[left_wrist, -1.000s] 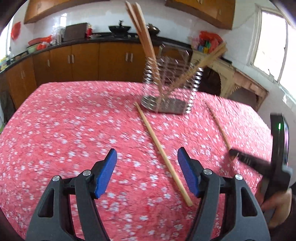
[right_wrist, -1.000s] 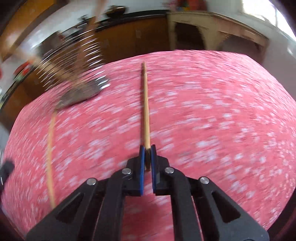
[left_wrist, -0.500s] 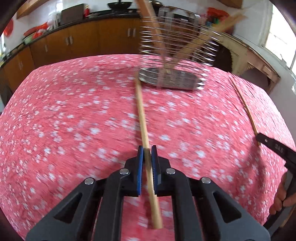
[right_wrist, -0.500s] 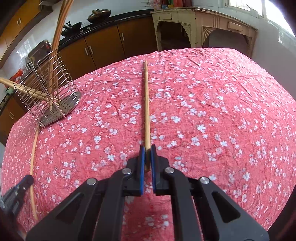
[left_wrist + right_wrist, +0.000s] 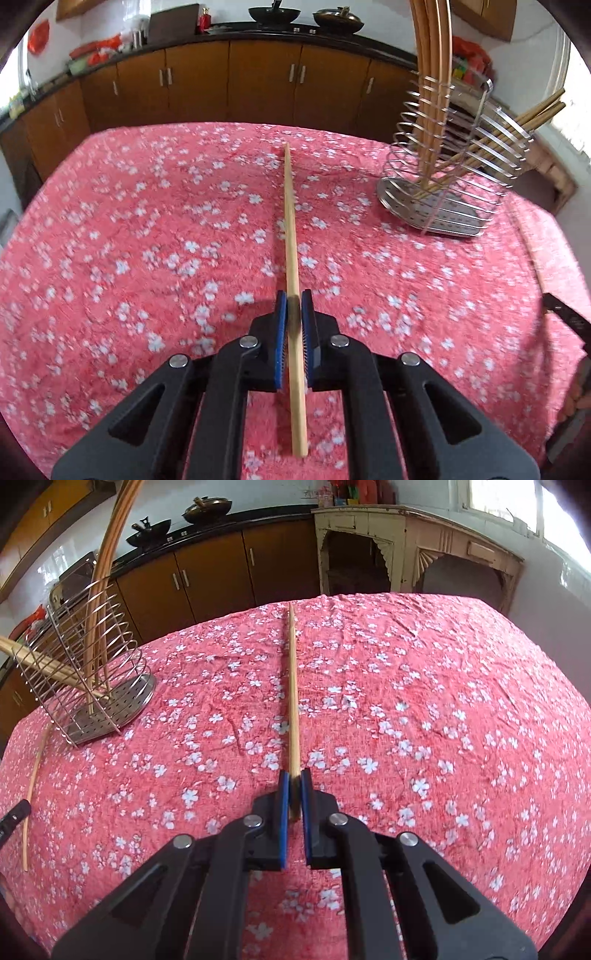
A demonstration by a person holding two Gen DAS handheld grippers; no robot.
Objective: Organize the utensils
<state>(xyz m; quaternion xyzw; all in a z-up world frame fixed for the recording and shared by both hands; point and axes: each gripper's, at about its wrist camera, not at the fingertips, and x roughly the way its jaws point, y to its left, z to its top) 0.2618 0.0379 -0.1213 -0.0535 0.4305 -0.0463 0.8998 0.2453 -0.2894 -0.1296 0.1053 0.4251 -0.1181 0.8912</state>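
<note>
My left gripper (image 5: 294,306) is shut on a long wooden chopstick (image 5: 290,229) that points forward over the red flowered tablecloth. My right gripper (image 5: 294,786) is shut on another wooden chopstick (image 5: 293,686), gripped near its end. A wire utensil holder (image 5: 454,177) with several chopsticks in it stands at the right in the left wrist view and at the left in the right wrist view (image 5: 92,679). The chopstick held by my left gripper also shows at the left edge of the right wrist view (image 5: 35,786), above the left gripper's tip (image 5: 13,814).
The red tablecloth (image 5: 443,720) covers the whole table. Brown kitchen cabinets (image 5: 229,81) and a counter with pans stand behind it. A pale wooden cabinet (image 5: 413,550) stands at the back right. The right gripper's body (image 5: 569,321) shows at the right edge of the left wrist view.
My left gripper went from open to shut on the chopstick lying before the holder and has lifted and swung it left. My right gripper stays shut on its chopstick.
</note>
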